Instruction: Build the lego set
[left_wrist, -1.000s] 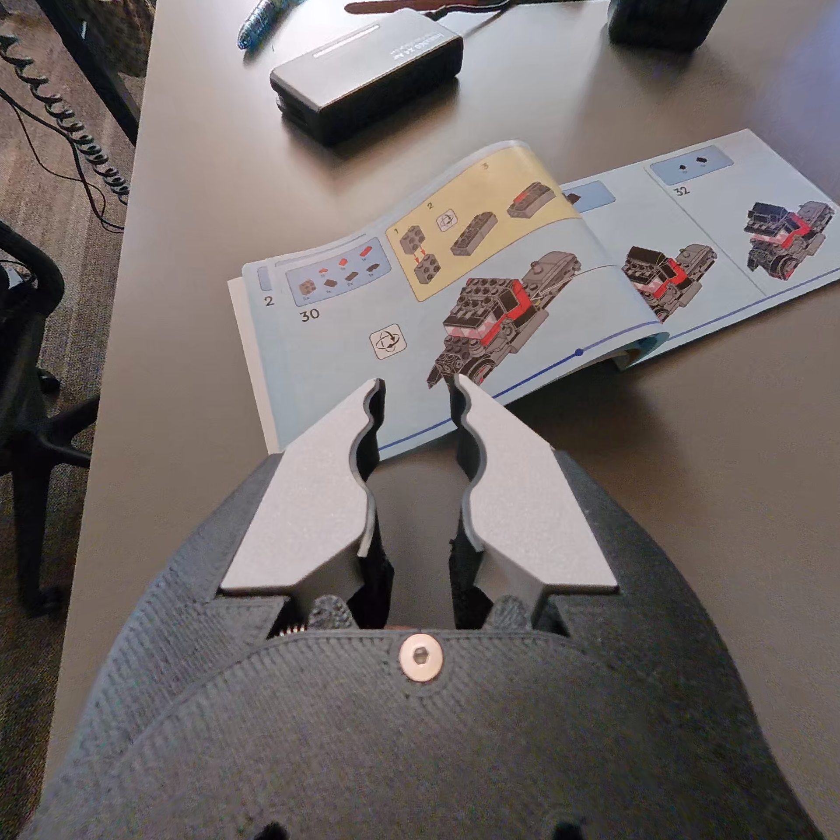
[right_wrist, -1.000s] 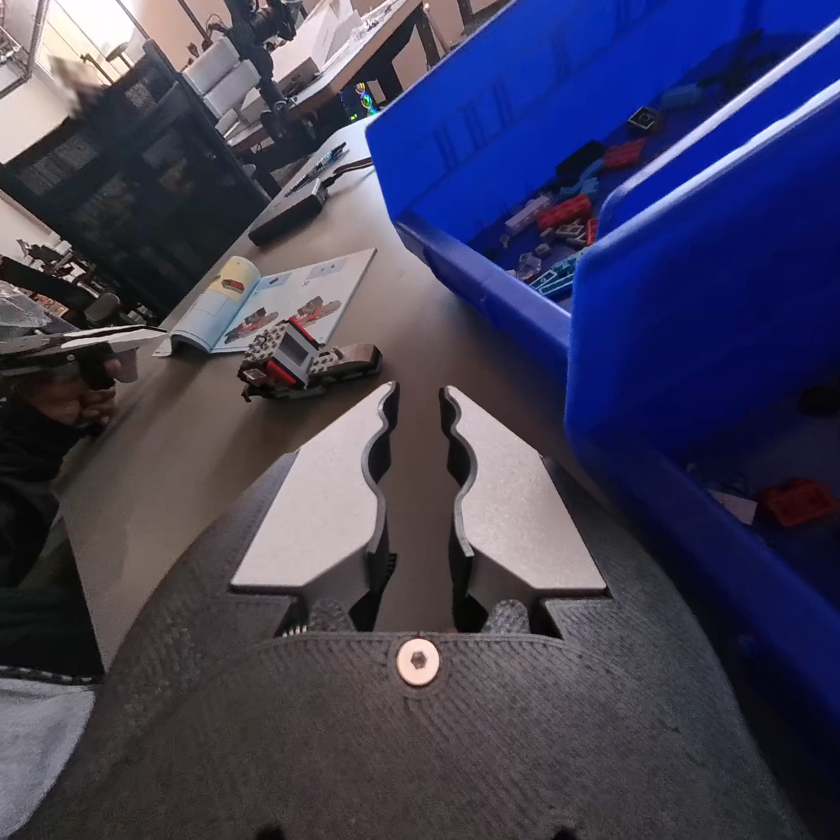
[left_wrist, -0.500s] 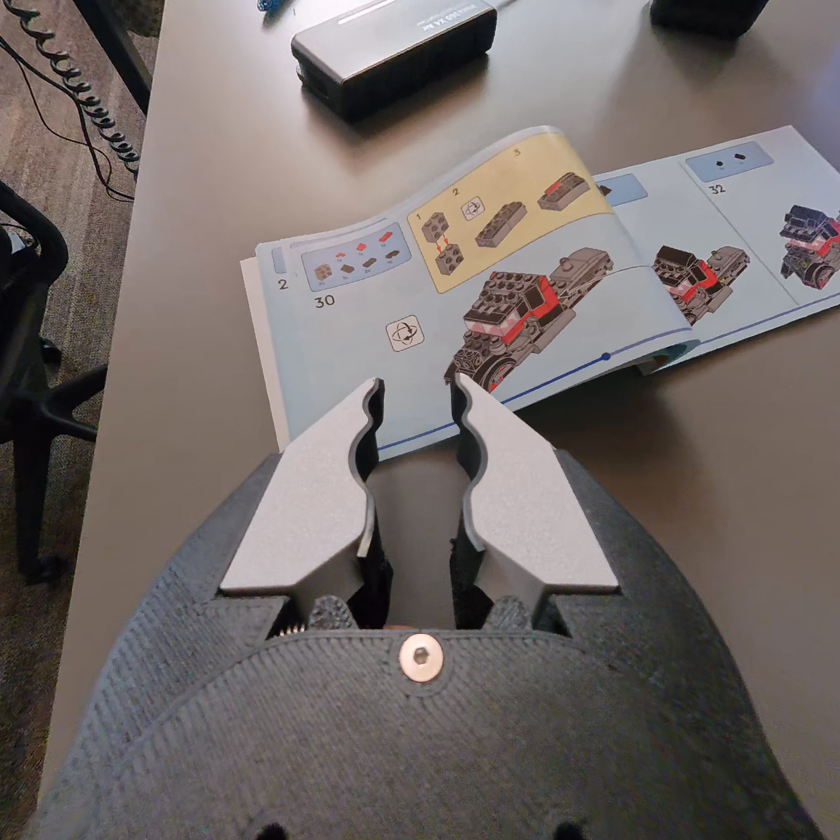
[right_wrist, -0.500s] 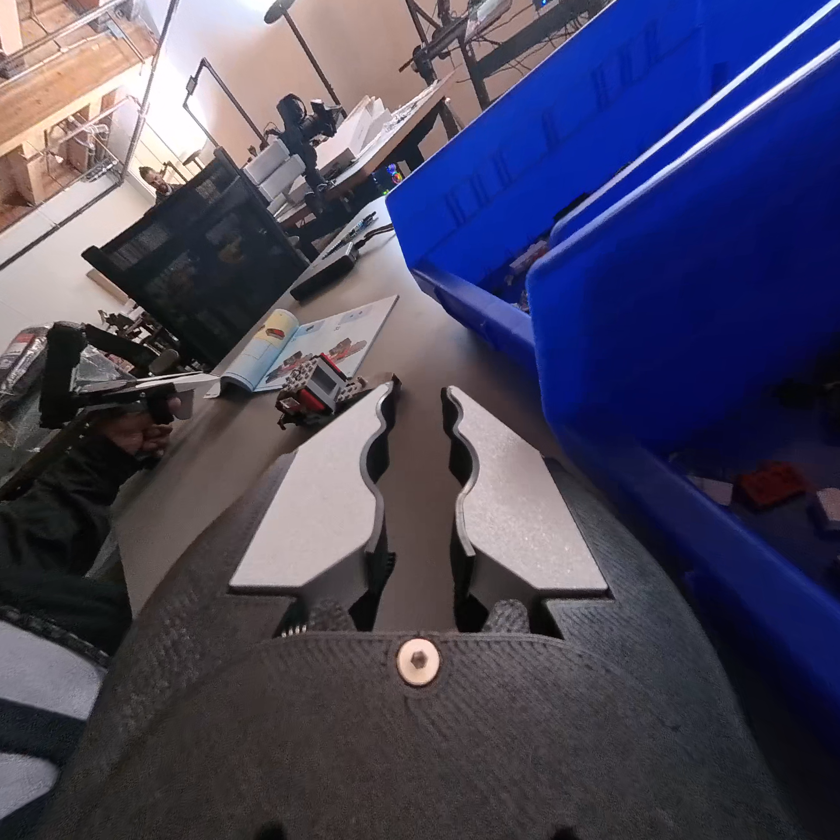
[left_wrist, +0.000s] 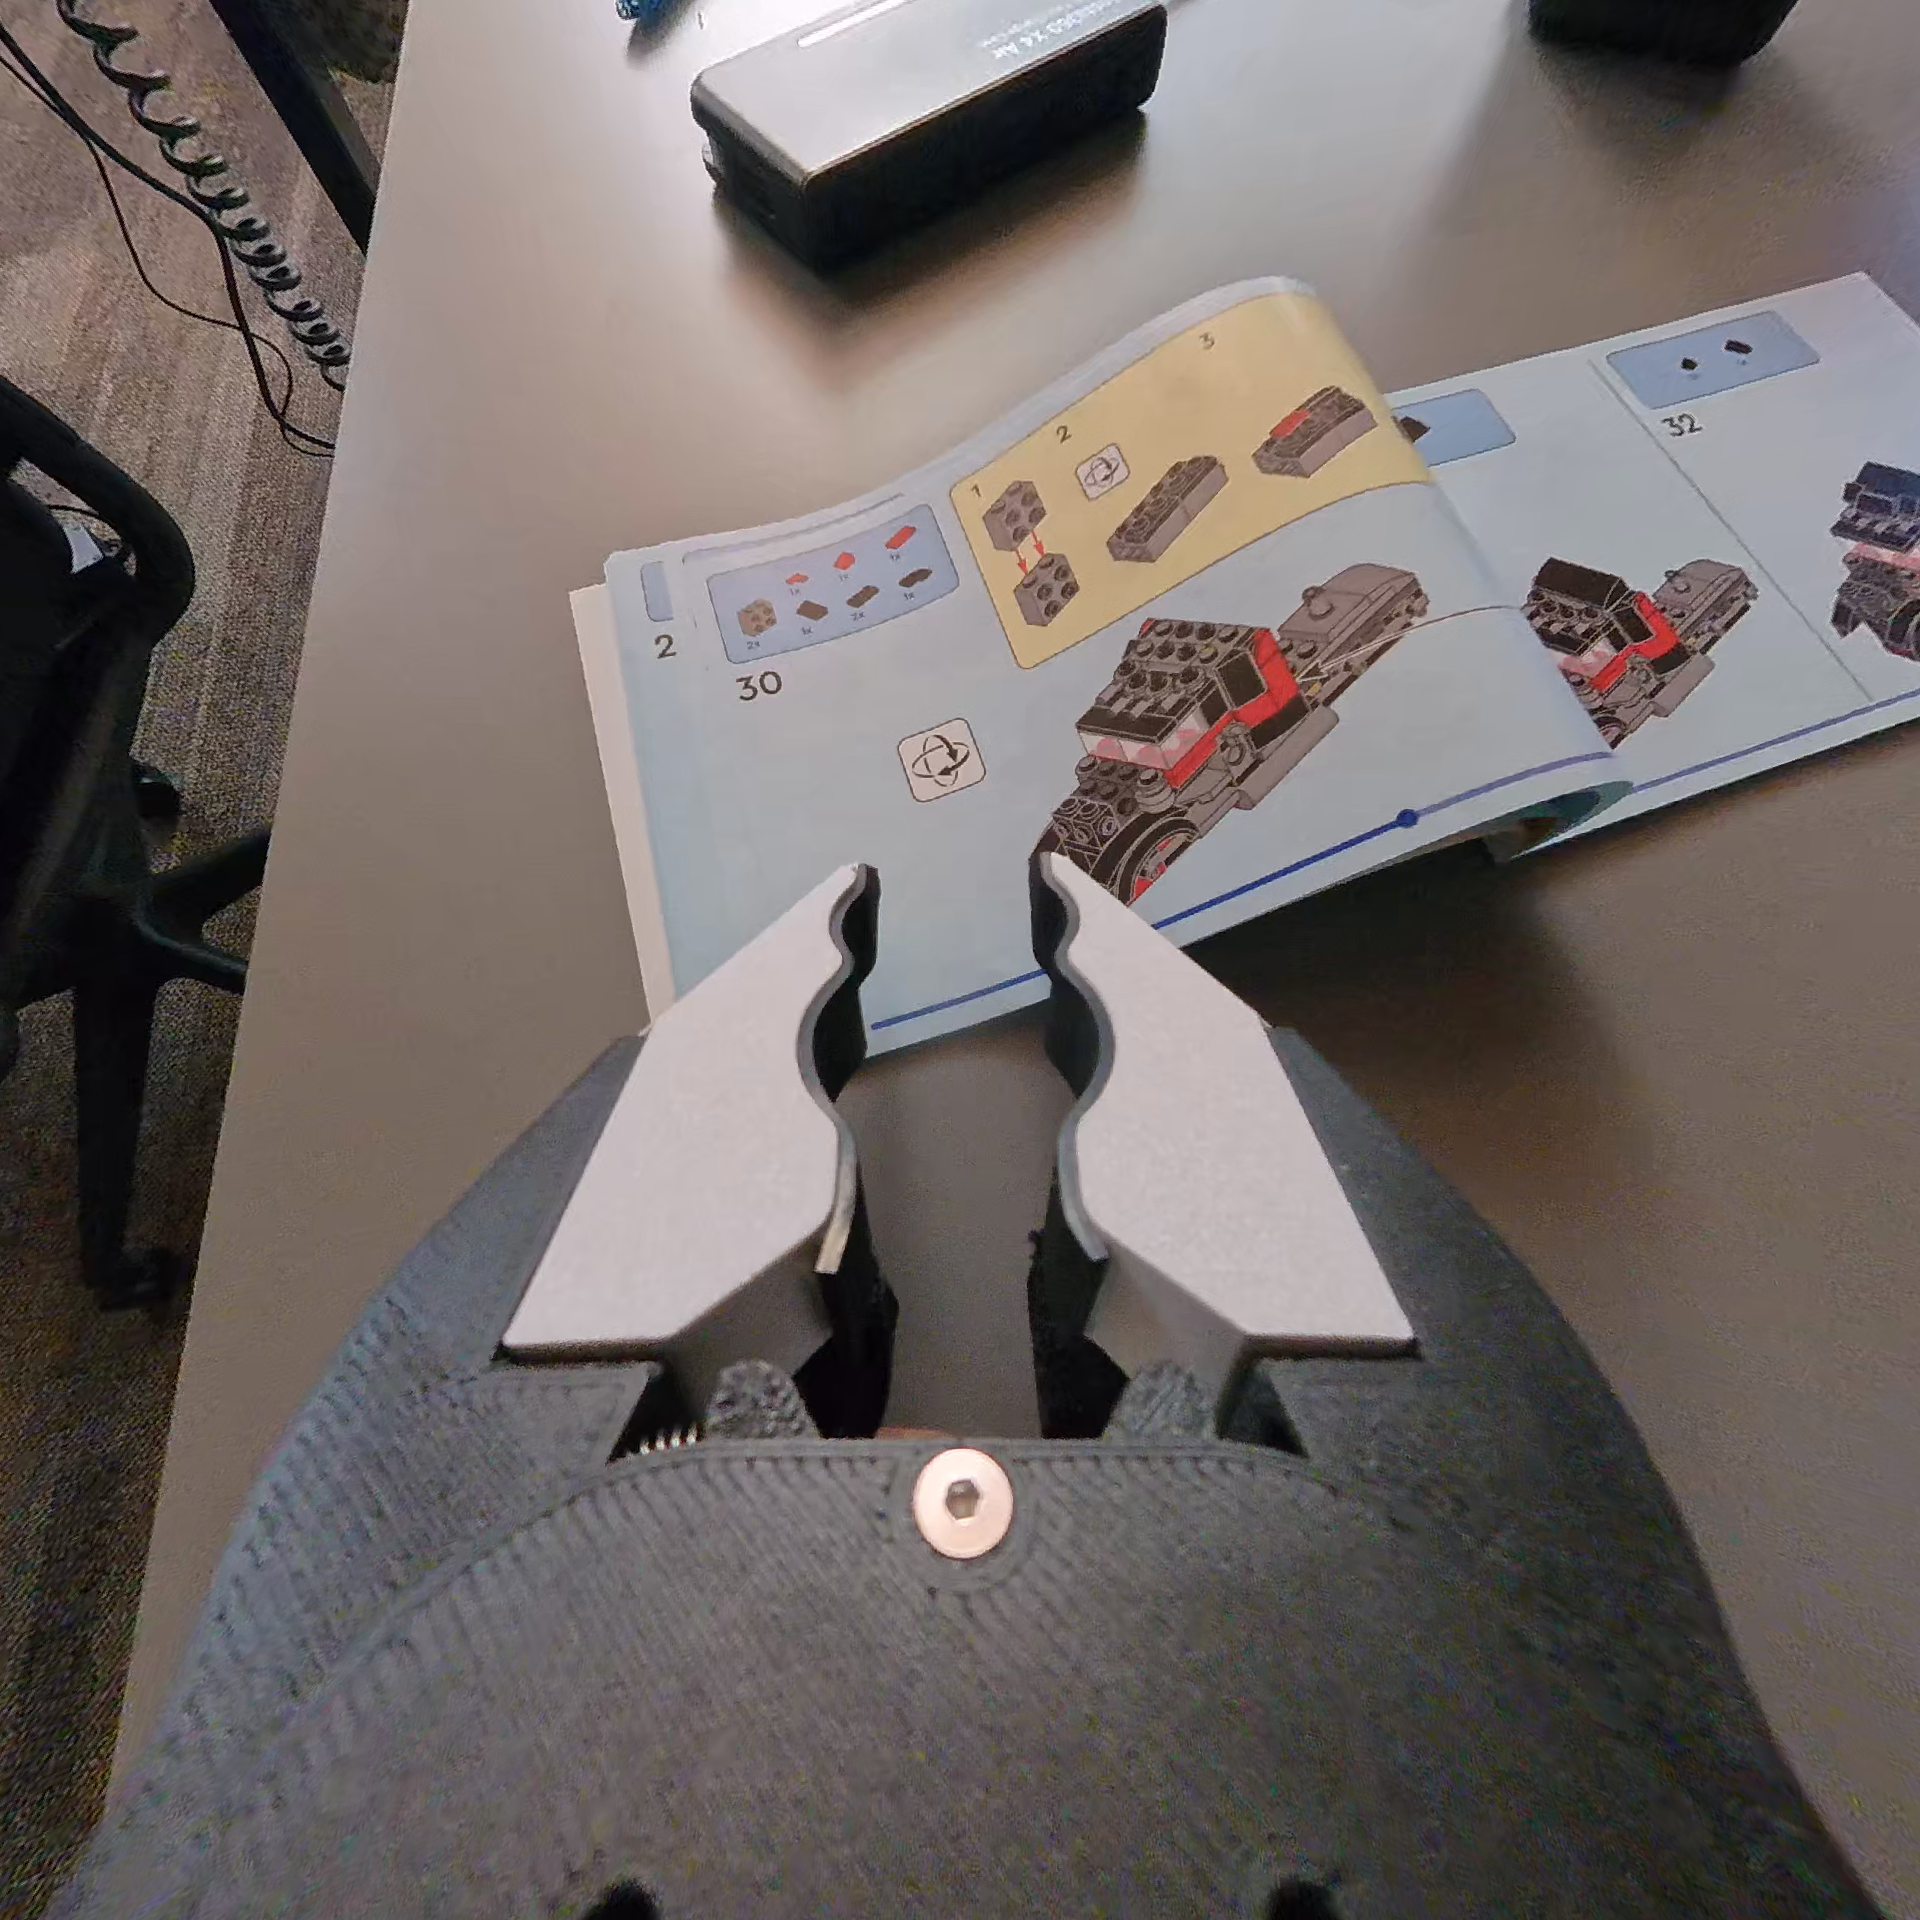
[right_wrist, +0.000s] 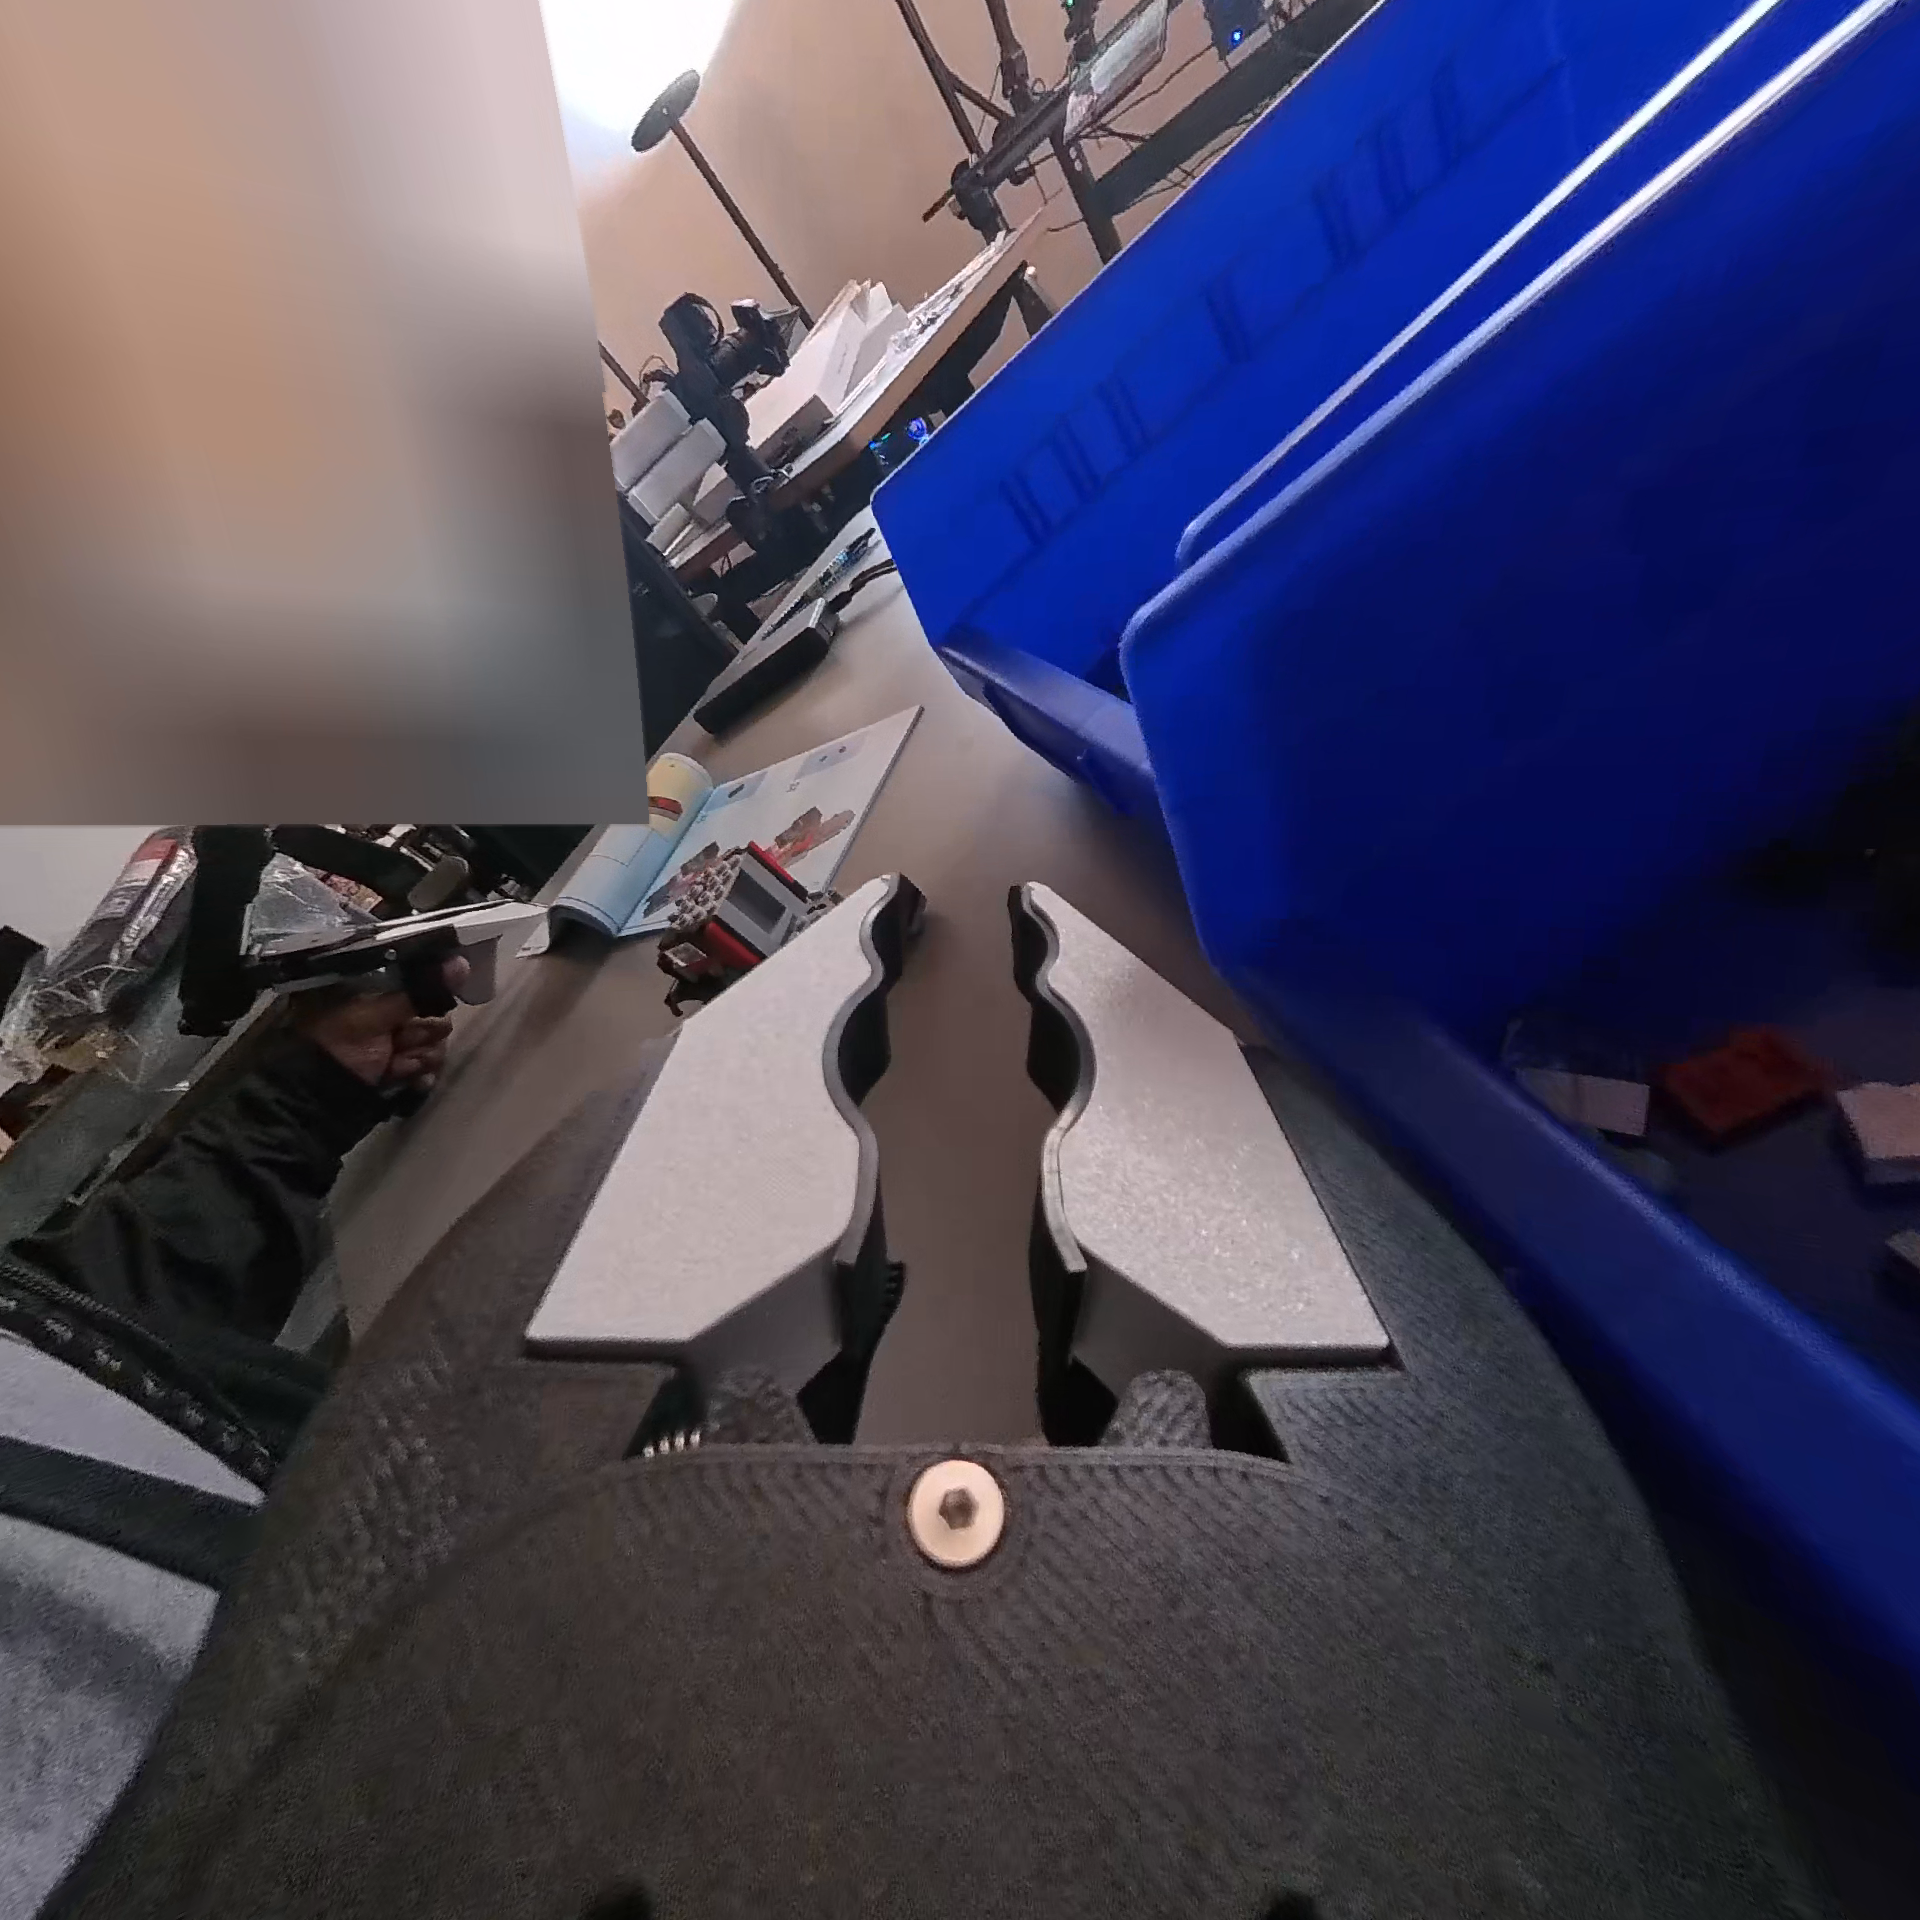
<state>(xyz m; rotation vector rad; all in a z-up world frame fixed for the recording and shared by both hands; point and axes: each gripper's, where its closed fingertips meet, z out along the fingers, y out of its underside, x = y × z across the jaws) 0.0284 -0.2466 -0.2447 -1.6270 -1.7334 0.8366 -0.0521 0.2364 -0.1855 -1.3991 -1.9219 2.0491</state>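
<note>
An open instruction booklet (left_wrist: 1091, 665) lies on the dark table, its left page curled up. My left gripper (left_wrist: 954, 881) is open and empty, just above the booklet's near edge. In the right wrist view the partly built lego vehicle (right_wrist: 743, 920), grey, black and red, stands on the table in front of the booklet (right_wrist: 769, 821). My right gripper (right_wrist: 961, 896) is open and empty, low over the table, just right of the vehicle. The left gripper (right_wrist: 416, 940) shows far left, held by a hand. Loose bricks (right_wrist: 1740, 1081) lie in the near blue bin.
Two blue bins (right_wrist: 1507, 644) stand close on the right of my right gripper. A black box (left_wrist: 925, 114) lies beyond the booklet. The table's left edge (left_wrist: 301, 644) drops to carpet, with a black chair (left_wrist: 83, 727) and a coiled cable (left_wrist: 197, 187). Some 50 cm of space lies between my two pairs of fingers. The partly built lego vehicle (right_wrist: 743, 920) is about 15 cm from my right fingertips and 30 cm from my left.
My left gripper has moved forward over the booklet's near edge. My right gripper has dropped lower and tilted up, nearer the vehicle; the bin insides are now mostly hidden.
</note>
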